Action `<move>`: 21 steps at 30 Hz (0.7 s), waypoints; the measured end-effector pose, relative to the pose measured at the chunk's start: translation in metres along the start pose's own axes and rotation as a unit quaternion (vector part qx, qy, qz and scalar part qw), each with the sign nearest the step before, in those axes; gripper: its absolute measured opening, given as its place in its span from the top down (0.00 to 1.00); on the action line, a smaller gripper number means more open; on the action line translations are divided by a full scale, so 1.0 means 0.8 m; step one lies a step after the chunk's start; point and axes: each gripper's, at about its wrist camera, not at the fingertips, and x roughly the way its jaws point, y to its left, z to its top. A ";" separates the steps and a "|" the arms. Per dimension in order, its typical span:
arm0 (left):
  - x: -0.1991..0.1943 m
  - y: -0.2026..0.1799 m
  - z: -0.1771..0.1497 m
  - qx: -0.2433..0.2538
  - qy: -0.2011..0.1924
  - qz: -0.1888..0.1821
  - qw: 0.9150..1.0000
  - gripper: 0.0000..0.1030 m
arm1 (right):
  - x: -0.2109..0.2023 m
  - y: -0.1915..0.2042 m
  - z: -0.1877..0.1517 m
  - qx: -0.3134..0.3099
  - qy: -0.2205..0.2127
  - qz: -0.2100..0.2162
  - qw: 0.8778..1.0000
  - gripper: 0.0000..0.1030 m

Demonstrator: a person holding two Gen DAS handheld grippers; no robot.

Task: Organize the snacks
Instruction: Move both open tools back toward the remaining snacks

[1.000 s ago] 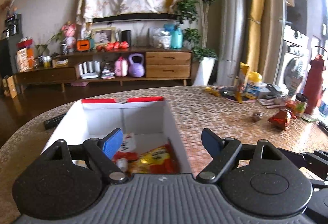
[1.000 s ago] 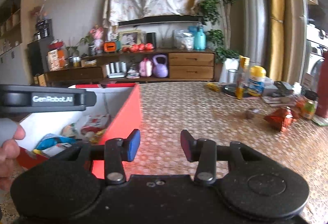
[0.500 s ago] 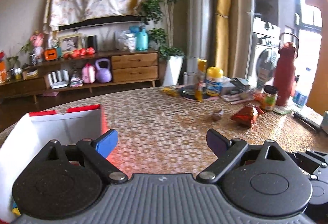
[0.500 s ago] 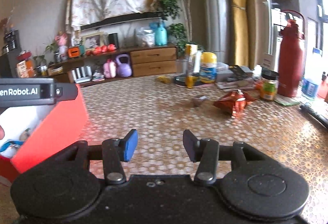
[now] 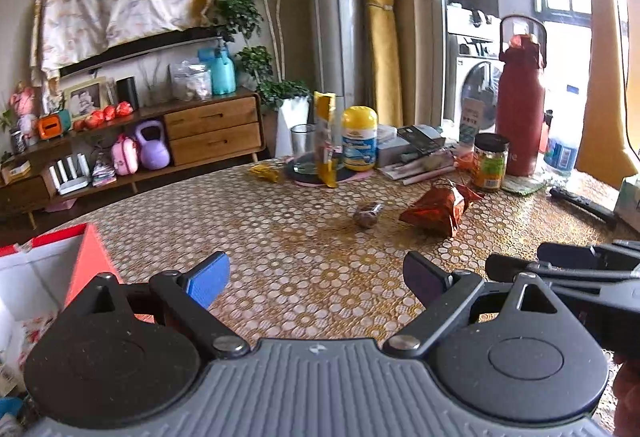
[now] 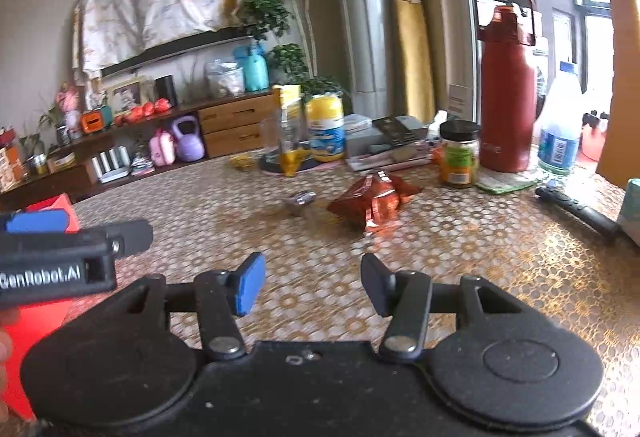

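A red crinkled snack bag (image 5: 438,208) lies on the patterned table ahead and to the right; it also shows in the right wrist view (image 6: 370,201). A small brown wrapped snack (image 5: 367,216) lies just left of it, seen too in the right wrist view (image 6: 301,200). The red and white box (image 5: 48,269) holding snack packets sits at the left edge, its red wall in the right wrist view (image 6: 40,313). My left gripper (image 5: 316,279) is open and empty over bare table. My right gripper (image 6: 313,287) is open and empty, well short of the bag.
At the table's back stand a yellow-lidded bottle (image 5: 359,139), a glass (image 5: 303,149), a yellow pouch (image 5: 326,139), a jar (image 5: 490,161), a red thermos (image 5: 520,101) and books. A black remote (image 6: 580,213) lies at the right. The left gripper's side (image 6: 60,257) crosses the right wrist view.
Both grippers have swung right, away from the box and toward the red bag and small snack. The box has slid to the left edge. Both stay open and empty.
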 end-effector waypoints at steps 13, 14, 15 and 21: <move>0.115 -0.030 0.028 0.011 0.033 -0.015 0.999 0.09 | 0.059 -0.057 0.027 0.036 0.010 -0.027 0.999 0.41; 0.127 -0.032 0.031 0.013 0.036 -0.015 0.999 0.09 | 0.064 -0.060 0.030 0.038 0.011 -0.027 0.999 0.41; 0.136 -0.033 0.034 0.011 0.040 -0.013 0.999 0.09 | 0.070 -0.062 0.033 0.040 0.013 -0.027 0.999 0.40; 0.194 -0.046 0.046 0.025 0.062 -0.020 0.998 0.09 | 0.109 -0.076 0.048 0.061 0.033 -0.030 0.997 0.40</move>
